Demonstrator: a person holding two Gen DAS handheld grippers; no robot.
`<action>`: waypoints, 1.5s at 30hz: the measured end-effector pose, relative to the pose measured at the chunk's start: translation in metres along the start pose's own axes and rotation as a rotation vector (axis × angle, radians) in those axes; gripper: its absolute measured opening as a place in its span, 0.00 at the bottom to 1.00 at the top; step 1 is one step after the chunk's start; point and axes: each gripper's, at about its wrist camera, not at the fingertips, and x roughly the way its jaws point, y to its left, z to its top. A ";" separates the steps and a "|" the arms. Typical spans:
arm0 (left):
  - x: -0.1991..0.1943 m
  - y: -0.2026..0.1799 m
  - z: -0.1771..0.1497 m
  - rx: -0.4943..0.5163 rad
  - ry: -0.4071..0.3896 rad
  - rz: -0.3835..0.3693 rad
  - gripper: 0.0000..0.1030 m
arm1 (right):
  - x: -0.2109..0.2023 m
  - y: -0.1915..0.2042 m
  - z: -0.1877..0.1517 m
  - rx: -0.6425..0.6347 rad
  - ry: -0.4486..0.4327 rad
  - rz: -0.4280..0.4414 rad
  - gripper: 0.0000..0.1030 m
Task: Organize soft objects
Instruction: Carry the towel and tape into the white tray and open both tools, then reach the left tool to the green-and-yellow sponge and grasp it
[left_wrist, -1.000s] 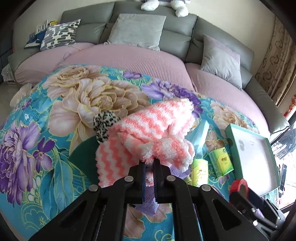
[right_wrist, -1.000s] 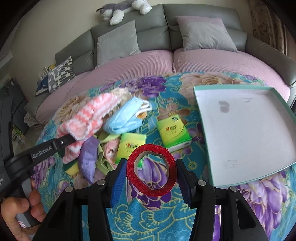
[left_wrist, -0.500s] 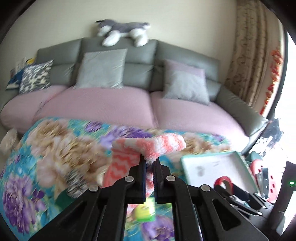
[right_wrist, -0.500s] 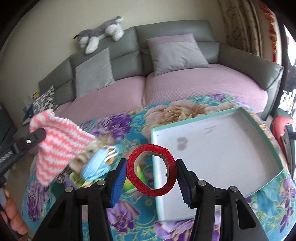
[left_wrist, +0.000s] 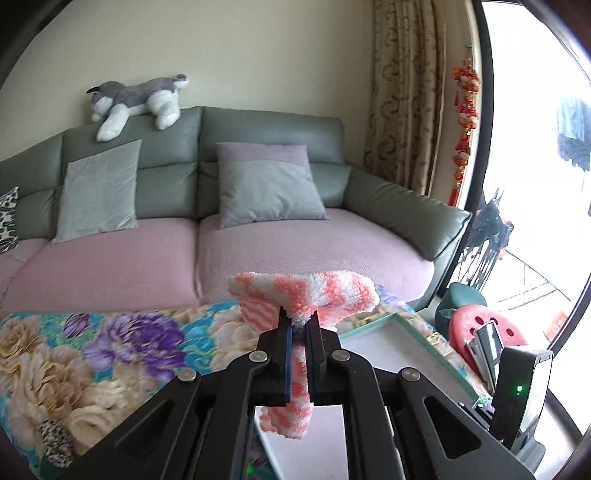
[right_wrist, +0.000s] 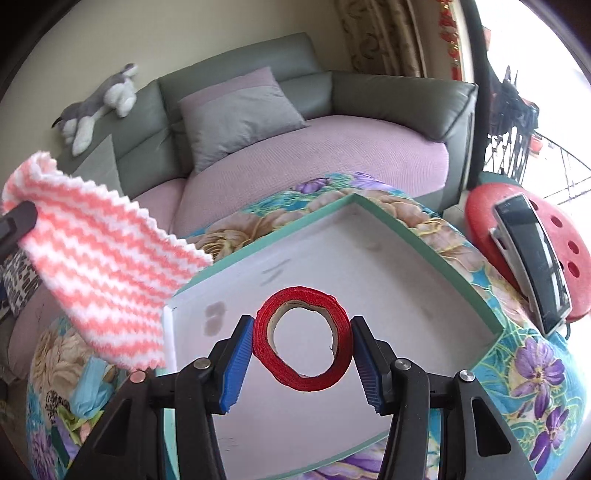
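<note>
My left gripper (left_wrist: 298, 325) is shut on a fluffy pink-and-white striped sock (left_wrist: 303, 291), held in the air above the left edge of the white tray with a green rim (left_wrist: 402, 328). The sock also shows in the right wrist view (right_wrist: 103, 258), hanging at the left beside the tray (right_wrist: 391, 218). My right gripper (right_wrist: 303, 339) is shut on a red ribbon roll (right_wrist: 301, 349) and holds it above the tray's near half.
The floral tablecloth (left_wrist: 92, 354) covers the table. A leopard-print item (left_wrist: 55, 441) lies at its left. A blue mask (right_wrist: 88, 387) and other soft items lie left of the tray. A red stool with a phone (right_wrist: 532, 258) stands at the right. The sofa (left_wrist: 258, 240) is behind.
Both grippers have swung right and up. The sock has been lifted off the pile toward the tray. The ribbon roll has moved from over the cloth to over the tray.
</note>
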 end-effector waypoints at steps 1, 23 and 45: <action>0.009 -0.005 -0.003 0.004 0.017 -0.010 0.06 | 0.001 -0.004 0.001 0.007 -0.001 -0.005 0.54; 0.069 0.035 -0.074 -0.102 0.389 0.135 0.86 | 0.023 0.002 -0.014 -0.095 0.103 -0.090 1.00; -0.042 0.149 -0.091 -0.251 0.300 0.448 0.98 | -0.011 0.058 -0.036 -0.254 0.097 0.000 1.00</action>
